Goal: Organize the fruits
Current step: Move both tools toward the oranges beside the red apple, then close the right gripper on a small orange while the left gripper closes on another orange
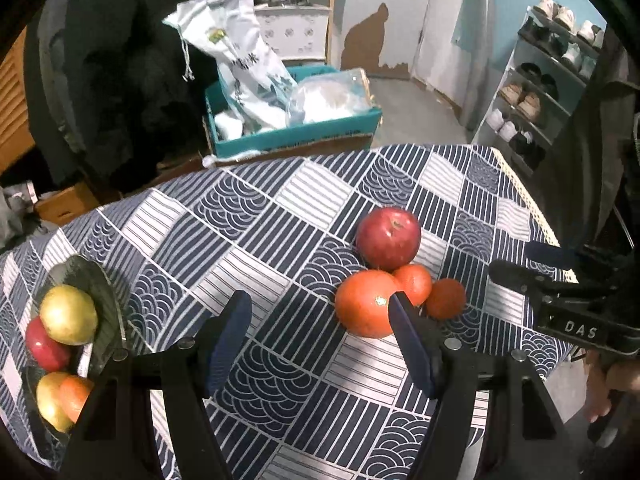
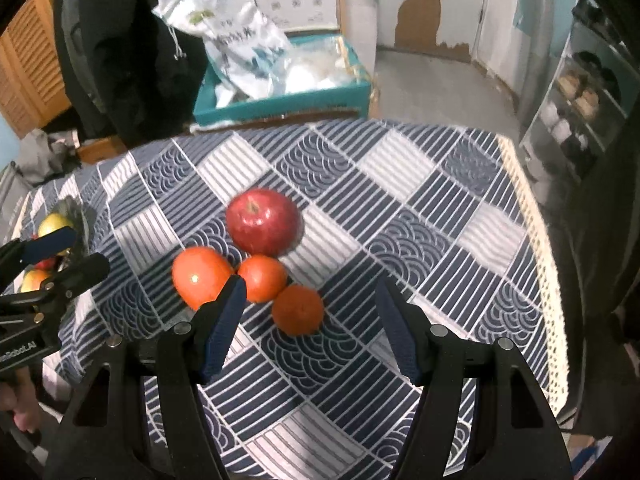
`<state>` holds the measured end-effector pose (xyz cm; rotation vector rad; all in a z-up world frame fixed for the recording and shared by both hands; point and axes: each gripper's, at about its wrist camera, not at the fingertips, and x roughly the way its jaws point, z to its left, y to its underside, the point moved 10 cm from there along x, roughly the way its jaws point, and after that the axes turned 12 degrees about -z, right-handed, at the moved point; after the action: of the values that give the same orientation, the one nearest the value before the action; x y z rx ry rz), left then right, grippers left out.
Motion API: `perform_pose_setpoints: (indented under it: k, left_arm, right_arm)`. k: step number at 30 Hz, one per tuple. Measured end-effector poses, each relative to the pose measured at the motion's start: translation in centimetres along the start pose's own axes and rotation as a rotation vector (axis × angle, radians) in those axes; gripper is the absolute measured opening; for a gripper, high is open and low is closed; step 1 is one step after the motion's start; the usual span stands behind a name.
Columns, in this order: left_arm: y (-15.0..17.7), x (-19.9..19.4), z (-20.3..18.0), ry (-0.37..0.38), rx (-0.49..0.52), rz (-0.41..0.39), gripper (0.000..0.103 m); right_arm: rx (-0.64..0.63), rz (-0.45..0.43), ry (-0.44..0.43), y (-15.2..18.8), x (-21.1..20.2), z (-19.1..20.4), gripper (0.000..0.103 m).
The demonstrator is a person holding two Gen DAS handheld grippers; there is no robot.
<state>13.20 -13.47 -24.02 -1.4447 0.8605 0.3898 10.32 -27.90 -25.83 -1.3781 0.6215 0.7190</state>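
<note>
right tongs (image 2: 310,318): open, empty | above small orange (image 2: 298,309) | red apple (image 2: 262,222) beyond

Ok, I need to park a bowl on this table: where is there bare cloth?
Bare cloth runs between the plate at the left edge and the fruit cluster. More lies between the apple and the fringed right edge. Crowded: apple, tomatoes and orange bunch together.

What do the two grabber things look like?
Both are black plastic. The left gripper and right gripper each have two fingers with dark blue ribbed pads and round silver bolts. The right gripper's side carries white "DAS" lettering.
</note>
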Motion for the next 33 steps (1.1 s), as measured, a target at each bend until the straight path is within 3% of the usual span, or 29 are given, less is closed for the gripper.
perform_pose_setpoints:
  k: [19, 22, 26, 33]
  left_arm:
    - [2.3, 3.0, -0.9, 0.030, -0.015, 0.070, 0.072]
    - [2.4, 3.1, -1.1, 0.043, -0.018, 0.074, 0.072]
    - [2.4, 3.4, -1.6, 0.064, -0.017, 0.075, 0.073]
    - [2.3, 4.0, -3.3, 0.105, 0.003, 0.073, 0.078]
  right_arm:
    - [-0.037, 0.168, -0.056, 5.4, 7.0, 1.6, 0.068]
    - [-0.038, 0.177, -0.065, 5.8, 7.5, 1.8, 0.062]
    - [-0.030, 0.183, -0.057, 6.0, 8.0, 1.4, 0.046]
    - [0.011, 0.164, -0.051, 5.5, 7.3, 0.2, 0.045]
